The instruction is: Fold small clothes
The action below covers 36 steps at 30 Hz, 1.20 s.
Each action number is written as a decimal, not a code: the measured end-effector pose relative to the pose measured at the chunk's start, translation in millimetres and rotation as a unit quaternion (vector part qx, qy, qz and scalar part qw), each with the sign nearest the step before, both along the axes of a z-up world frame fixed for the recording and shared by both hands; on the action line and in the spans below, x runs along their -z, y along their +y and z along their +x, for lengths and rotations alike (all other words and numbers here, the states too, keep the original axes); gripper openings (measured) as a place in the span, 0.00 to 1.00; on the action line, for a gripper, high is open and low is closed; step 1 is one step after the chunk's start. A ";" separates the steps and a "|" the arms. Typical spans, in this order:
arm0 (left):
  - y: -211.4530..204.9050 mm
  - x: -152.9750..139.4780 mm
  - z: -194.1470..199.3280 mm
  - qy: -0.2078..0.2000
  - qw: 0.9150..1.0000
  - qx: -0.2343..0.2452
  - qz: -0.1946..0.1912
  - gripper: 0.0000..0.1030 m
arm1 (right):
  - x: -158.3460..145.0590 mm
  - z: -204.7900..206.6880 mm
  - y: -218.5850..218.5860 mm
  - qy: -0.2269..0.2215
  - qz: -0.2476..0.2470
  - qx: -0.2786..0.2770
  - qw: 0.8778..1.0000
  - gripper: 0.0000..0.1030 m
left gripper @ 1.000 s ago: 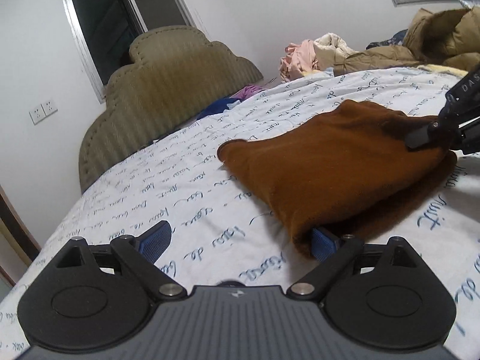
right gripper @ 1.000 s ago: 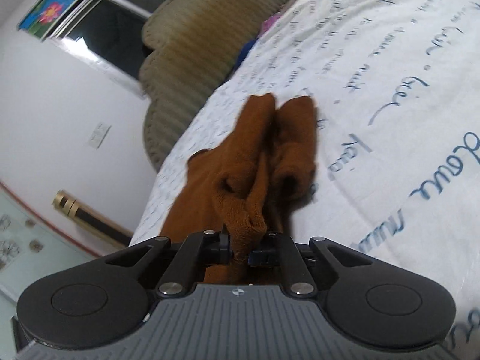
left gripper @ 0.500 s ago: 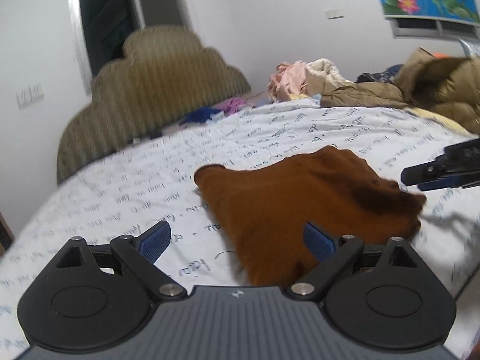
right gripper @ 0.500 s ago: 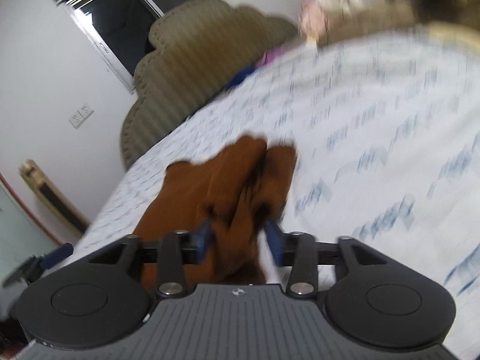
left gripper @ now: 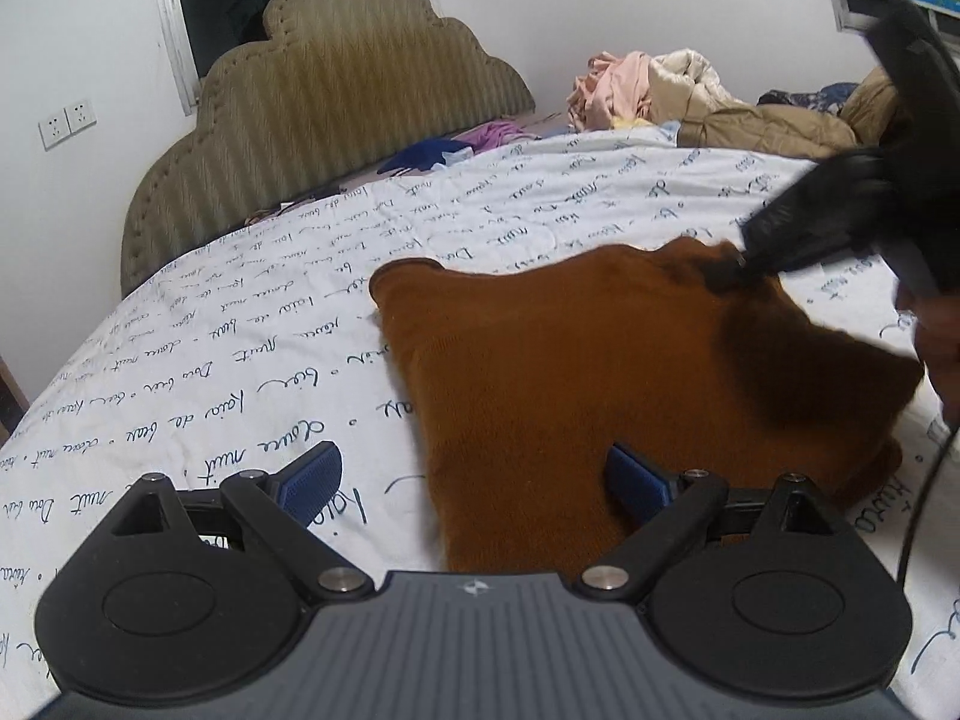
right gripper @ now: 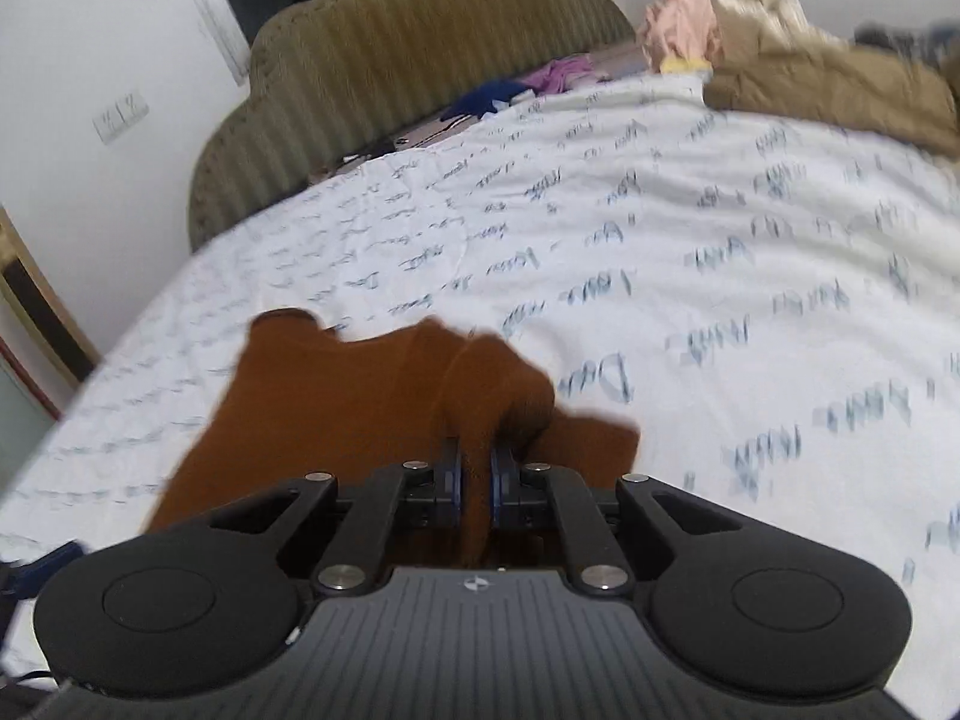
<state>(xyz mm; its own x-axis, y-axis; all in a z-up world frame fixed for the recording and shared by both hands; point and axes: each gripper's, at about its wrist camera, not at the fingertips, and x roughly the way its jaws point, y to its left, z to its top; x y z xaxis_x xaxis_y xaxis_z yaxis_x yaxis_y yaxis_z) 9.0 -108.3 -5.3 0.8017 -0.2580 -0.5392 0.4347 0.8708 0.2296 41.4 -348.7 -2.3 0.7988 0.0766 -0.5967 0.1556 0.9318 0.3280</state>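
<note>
Your right gripper [right gripper: 474,483] has its fingers pinching a bunched edge of the brown garment [left gripper: 600,372], likely so you can carry that edge across for a fold. Your left gripper [left gripper: 474,480] hovers low with its fingers spread wide, one over the near edge of the cloth, gripping nothing. The garment lies partly folded on the bed [left gripper: 210,360], a soft, thick knit on a smooth white sheet printed with script.

We see a rust-brown garment [left gripper: 600,372] on a white sheet [left gripper: 252,360] printed with dark-blue script, an olive striped headboard [left gripper: 324,102], and blue pads [left gripper: 312,477].
</note>
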 end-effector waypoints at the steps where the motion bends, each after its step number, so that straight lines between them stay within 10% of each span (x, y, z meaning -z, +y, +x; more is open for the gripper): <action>1: -0.6 1.3 -0.5 -0.001 1.000 0.001 0.003 0.93 | -1.0 3.9 5.8 -0.002 -0.026 -0.001 1.000 0.11; 7: -0.2 4.0 0.7 0.007 1.000 -0.002 0.000 0.93 | -7.1 16.9 27.3 -0.003 -0.147 -0.009 0.989 0.19; 11: 1.8 7.1 1.5 0.016 1.000 -0.003 -0.003 0.93 | -15.1 -12.1 29.6 -0.030 -0.127 -0.002 0.991 0.55; 22: 23.4 3.1 10.3 0.055 0.996 0.004 -0.068 0.93 | -0.9 -50.7 18.4 -0.011 -0.064 -0.026 0.998 0.85; 31: 74.6 15.3 70.9 0.239 0.928 0.004 -0.286 0.93 | 23.7 -83.8 -27.7 -0.007 0.226 -0.053 0.973 0.97; 36: 64.0 25.2 102.5 0.289 0.893 0.029 -0.344 0.92 | 43.3 -49.8 -9.1 -0.008 0.248 -0.065 0.967 0.84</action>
<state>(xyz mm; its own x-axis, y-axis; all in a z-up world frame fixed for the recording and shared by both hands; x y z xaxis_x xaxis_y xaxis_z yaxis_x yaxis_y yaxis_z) 111.5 -44.3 -30.5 0.4152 -0.7190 -0.5573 0.3557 0.6922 -0.6279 -8.4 -357.8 -45.6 0.7721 0.4508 -0.4480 0.0384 0.6705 0.7409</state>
